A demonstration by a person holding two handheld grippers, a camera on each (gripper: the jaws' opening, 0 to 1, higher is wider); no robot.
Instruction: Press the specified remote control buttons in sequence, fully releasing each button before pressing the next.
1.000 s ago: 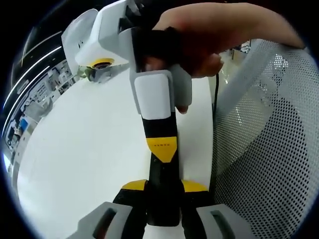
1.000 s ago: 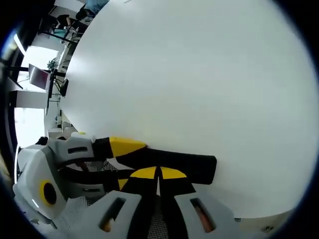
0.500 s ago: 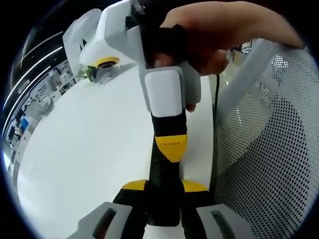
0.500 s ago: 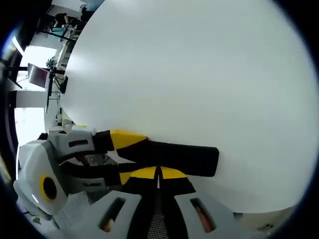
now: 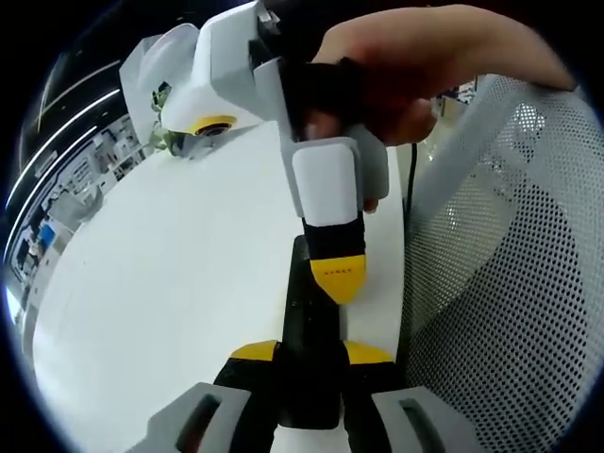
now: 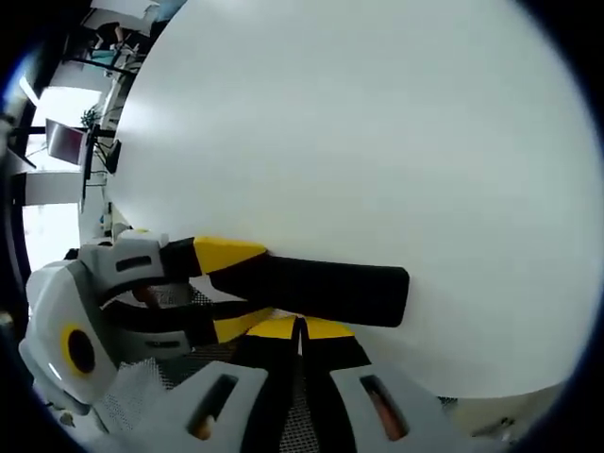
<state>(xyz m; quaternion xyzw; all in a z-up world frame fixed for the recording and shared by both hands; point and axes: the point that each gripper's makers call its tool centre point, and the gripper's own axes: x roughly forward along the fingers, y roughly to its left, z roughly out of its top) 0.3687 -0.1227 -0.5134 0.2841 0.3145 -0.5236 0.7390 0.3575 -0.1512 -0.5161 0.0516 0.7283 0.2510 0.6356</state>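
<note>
A black remote [image 5: 310, 377] sticks out over the white table [image 5: 170, 283], and my left gripper [image 5: 311, 353] is shut on its near end, a yellow tip on each side. A hand brings my right gripper [image 5: 338, 274] down from above. It is shut, and its yellow tip rests over the remote's top face, though I cannot tell if it touches. In the right gripper view the remote [image 6: 321, 288] lies crosswise just beyond my shut right gripper [image 6: 299, 327]. The left gripper [image 6: 231, 288] clamps the remote from the left.
A grey mesh chair back [image 5: 500, 283] stands close on the right of the left gripper view, with a black cable [image 5: 409, 236] beside it. The white table [image 6: 377, 142] stretches far ahead. Desks and shelves of a room show far left.
The right gripper's yellow tip has slid down the remote toward my left jaws. In the right gripper view the remote sits slightly higher. The left gripper's hold is unchanged.
</note>
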